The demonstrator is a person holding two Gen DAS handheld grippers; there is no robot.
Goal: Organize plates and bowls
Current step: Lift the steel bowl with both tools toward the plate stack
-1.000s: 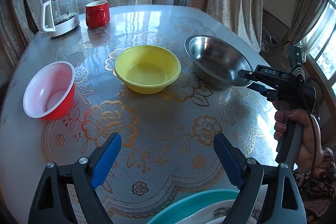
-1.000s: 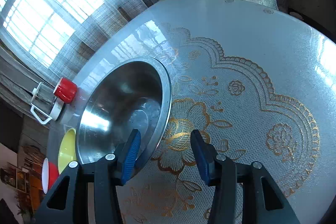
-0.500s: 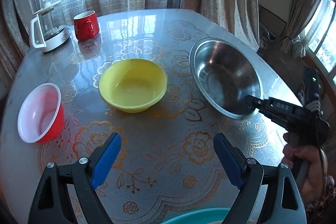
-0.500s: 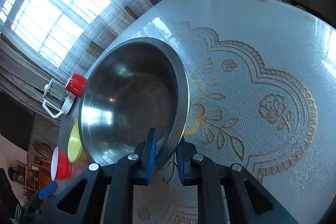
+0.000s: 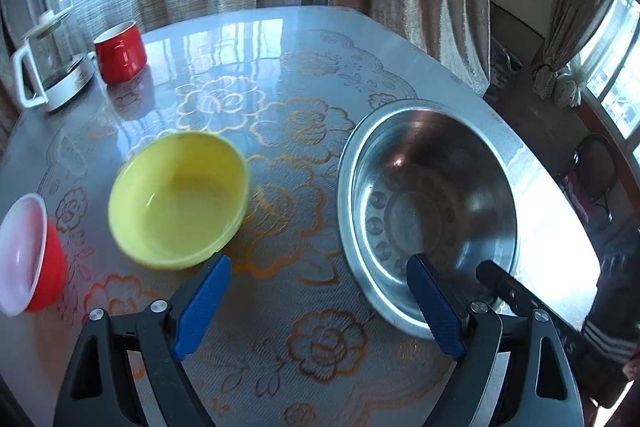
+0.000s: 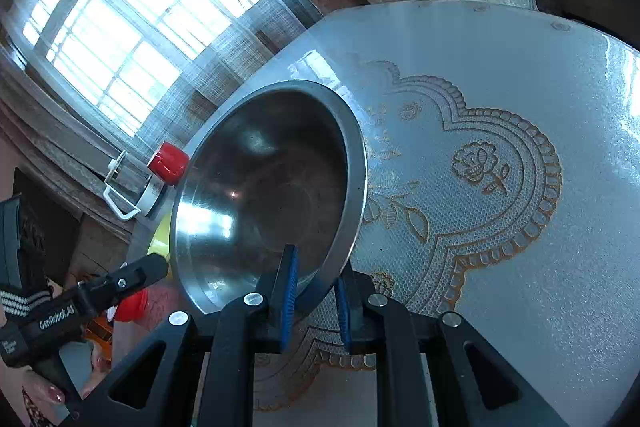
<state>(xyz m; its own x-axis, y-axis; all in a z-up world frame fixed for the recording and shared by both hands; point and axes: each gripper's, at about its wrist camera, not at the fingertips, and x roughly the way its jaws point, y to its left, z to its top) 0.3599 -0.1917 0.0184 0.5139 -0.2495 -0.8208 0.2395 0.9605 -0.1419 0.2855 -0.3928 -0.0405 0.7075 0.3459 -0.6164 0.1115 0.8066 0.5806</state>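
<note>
A steel bowl (image 5: pixel 428 203) is tipped up at the right of the table, and my right gripper (image 6: pixel 316 297) is shut on its near rim. The same steel bowl (image 6: pixel 260 187) fills the right wrist view, its mouth facing me. That right gripper (image 5: pixel 489 273) shows as a black tip at the bowl's rim. My left gripper (image 5: pixel 320 307) hangs open over the tablecloth with nothing between its fingers. Its left finger is near a yellow bowl (image 5: pixel 178 199). A red bowl with a white inside (image 5: pixel 28 255) sits at the left edge.
A red mug (image 5: pixel 120 53) and a glass kettle (image 5: pixel 48 67) stand at the far left by the curtains. The round table (image 5: pixel 288 39) carries a gold-flowered cloth. A chair (image 5: pixel 596 175) stands beyond the right edge. A person's hand (image 6: pixel 52 391) holds the left gripper.
My right gripper closed on the steel bowl's rim and tipped the bowl up. My left gripper moved forward over the table, and the teal plate at the bottom edge left its view.
</note>
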